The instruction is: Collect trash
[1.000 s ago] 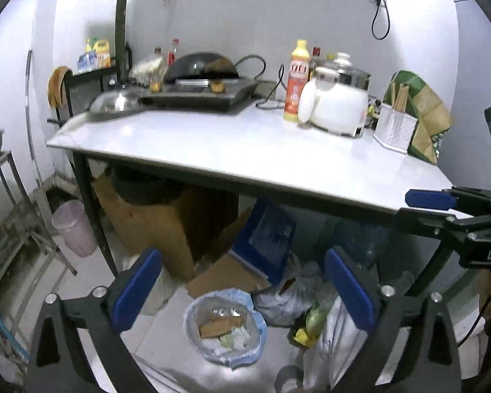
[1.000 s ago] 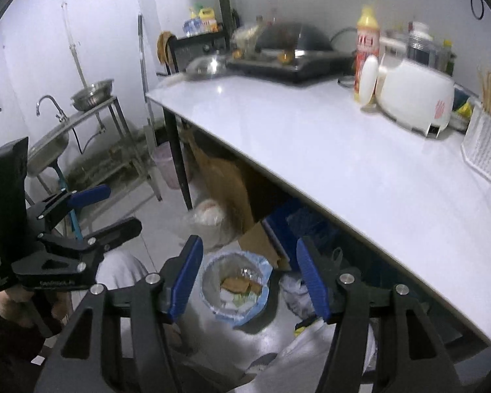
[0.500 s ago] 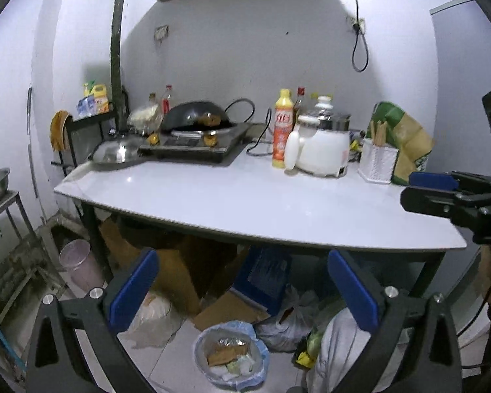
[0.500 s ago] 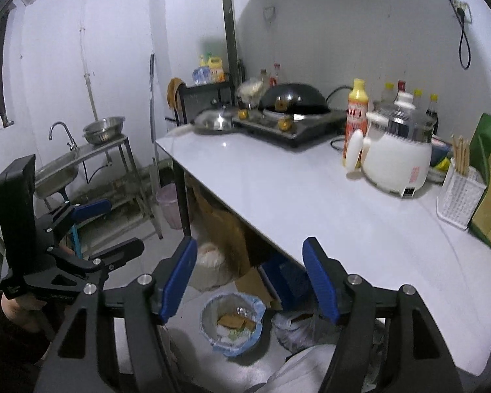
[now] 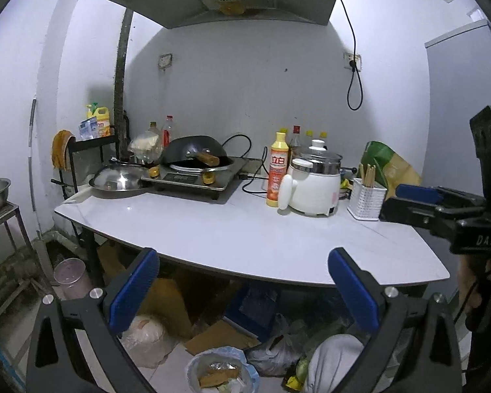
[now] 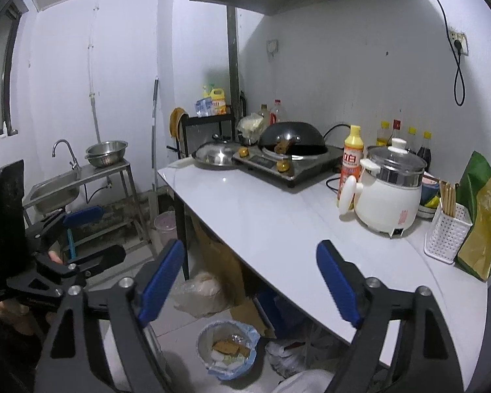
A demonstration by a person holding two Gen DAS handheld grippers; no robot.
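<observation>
Below the desk (image 5: 245, 239), a bin (image 6: 227, 348) lined with a pale blue bag stands on the floor, holding brown scraps, foil and white bits; beside it lie a dark bag (image 5: 275, 348), a white sack (image 5: 330, 360), flattened cardboard (image 5: 216, 339) and a pinkish bundle (image 5: 145, 337). Both tools hang above and well apart from all this: the left tool (image 5: 245, 285) is spread wide with nothing between its blue pads, and the right tool (image 6: 248, 281) is likewise spread and carrying nothing. Filled bin and bare hands would fit either a round about to start or one just finished, so the pictures do not settle the stage. If more is to be gathered, it would seem wise to lower a tool under the desk edge without striking it, take soft bags by a gathered fold rather than the bulk, and steady the bin so the liner does not drag. On the desk top no loose litter shows, only a wok (image 5: 194, 155) on a cooker (image 5: 196, 177), a steel lid (image 5: 119, 180), a white pot (image 5: 314, 183), a chopstick caddy (image 5: 366, 203) and a green-and-yellow sack (image 5: 389, 167). Legible writing is scant: the orange bottle (image 5: 277, 170) bears two Chinese characters that look like "立白", and the other tool's body, seen from the left wrist, reads "DAS".
</observation>
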